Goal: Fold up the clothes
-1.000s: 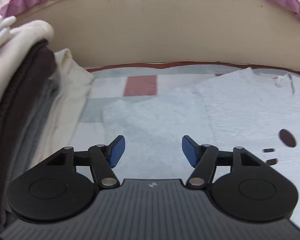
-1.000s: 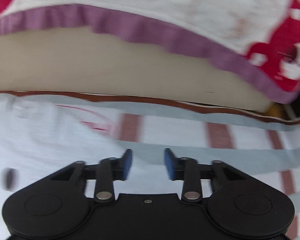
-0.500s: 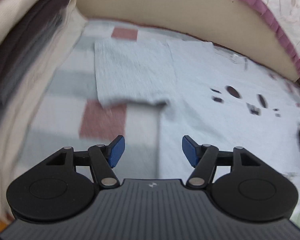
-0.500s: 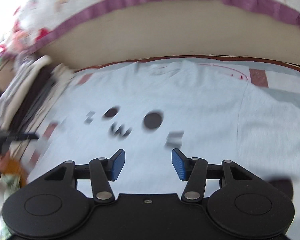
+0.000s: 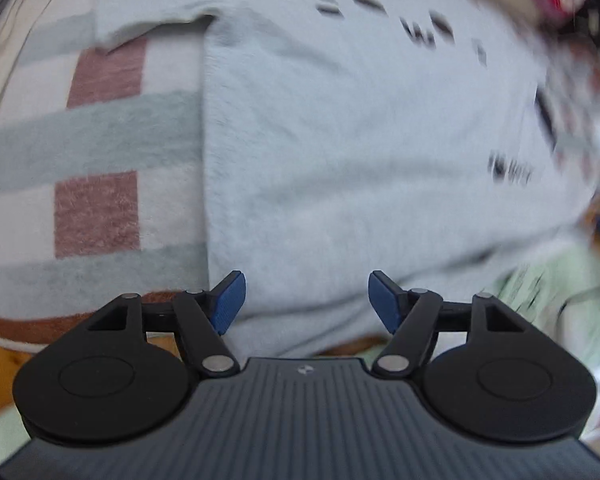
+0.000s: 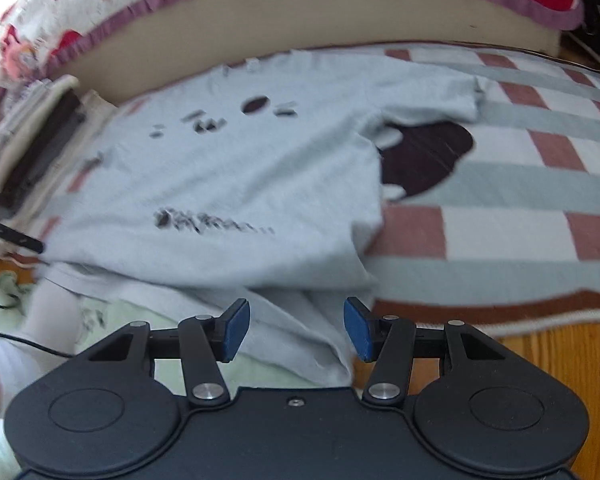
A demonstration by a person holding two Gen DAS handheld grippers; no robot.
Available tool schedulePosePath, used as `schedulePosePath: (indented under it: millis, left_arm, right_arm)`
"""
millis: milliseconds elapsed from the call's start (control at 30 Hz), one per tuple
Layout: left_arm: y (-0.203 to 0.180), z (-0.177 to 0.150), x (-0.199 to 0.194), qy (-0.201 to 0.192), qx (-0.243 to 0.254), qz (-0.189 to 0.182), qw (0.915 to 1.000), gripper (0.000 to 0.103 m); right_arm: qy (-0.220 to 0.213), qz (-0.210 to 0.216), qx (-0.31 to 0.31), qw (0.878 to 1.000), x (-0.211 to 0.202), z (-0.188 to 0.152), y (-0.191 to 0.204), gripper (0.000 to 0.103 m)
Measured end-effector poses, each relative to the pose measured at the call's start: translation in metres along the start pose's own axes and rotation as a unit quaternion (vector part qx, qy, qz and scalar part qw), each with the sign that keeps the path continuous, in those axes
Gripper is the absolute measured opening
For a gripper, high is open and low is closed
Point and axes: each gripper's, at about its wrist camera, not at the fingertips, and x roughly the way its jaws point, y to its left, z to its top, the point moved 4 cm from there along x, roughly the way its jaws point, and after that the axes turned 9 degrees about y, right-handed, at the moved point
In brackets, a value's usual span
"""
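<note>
A pale blue T-shirt with dark print lies flat, front up, on a checked blanket. Its hem hangs over the near edge of the blanket. My right gripper hovers over the hem near the shirt's right bottom corner, open, nothing between its blue pads. The left wrist view shows the same T-shirt from above. My left gripper is over the hem near the left side seam, its jaws opening, with only cloth below them. In the right wrist view the left gripper's tip shows at the left edge.
A stack of folded clothes sits at the blanket's left end. Behind it rises a beige mattress side under a red-and-white quilt. Wood floor shows at the near right. A person's pale green clothing is at the lower left.
Both grippers drew back from the far collar end to the near hem and tilted downward. The right one swung left across the shirt. Both sets of jaws stand slightly wider.
</note>
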Motion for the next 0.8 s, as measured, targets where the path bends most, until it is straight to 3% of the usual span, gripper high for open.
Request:
schedulePosePath:
  millis: [100, 233, 367, 500, 567, 600, 633, 700, 800]
  left_arm:
    - [-0.018, -0.003, 0.002, -0.001, 0.048, 0.042, 0.998, 0.074]
    - [-0.006, -0.001, 0.011, 0.01, 0.031, 0.038, 0.9987, 0.074]
    - [-0.01, 0.0, 0.012, -0.004, 0.045, 0.038, 0.9983, 0.074]
    - [-0.02, 0.002, 0.013, -0.016, 0.079, 0.053, 0.9953, 0.074]
    - [-0.018, 0.003, 0.02, -0.008, 0.078, 0.057, 0.9953, 0.074]
    - [-0.014, 0.004, 0.023, -0.005, 0.073, 0.056, 0.9958, 0.074]
    - [-0.011, 0.005, 0.025, -0.003, 0.068, 0.054, 0.9962, 0.075]
    - [-0.007, 0.004, 0.023, -0.006, 0.057, 0.048, 0.9972, 0.075]
    - [-0.003, 0.002, 0.016, -0.01, 0.046, 0.046, 0.9978, 0.08]
  right_arm:
    - [-0.011, -0.018, 0.001, 1.0, 0.012, 0.004, 0.004, 0.062]
    - [-0.017, -0.044, 0.053, 0.997, 0.028, 0.012, -0.008, 0.065]
    - [-0.017, 0.008, 0.159, 0.987, 0.043, 0.014, -0.031, 0.065]
    - [-0.029, 0.021, 0.169, 0.985, 0.047, 0.014, -0.031, 0.066]
    - [-0.028, 0.03, 0.142, 0.989, 0.047, 0.012, -0.022, 0.053]
    - [-0.02, 0.039, 0.131, 0.99, 0.047, 0.01, -0.017, 0.042]
    - [-0.013, 0.049, 0.121, 0.991, 0.048, 0.008, -0.012, 0.024]
    - [-0.014, 0.049, 0.097, 0.994, 0.046, 0.003, -0.002, 0.003]
    - [-0.042, 0.03, 0.076, 0.996, 0.036, -0.001, 0.008, 0.003]
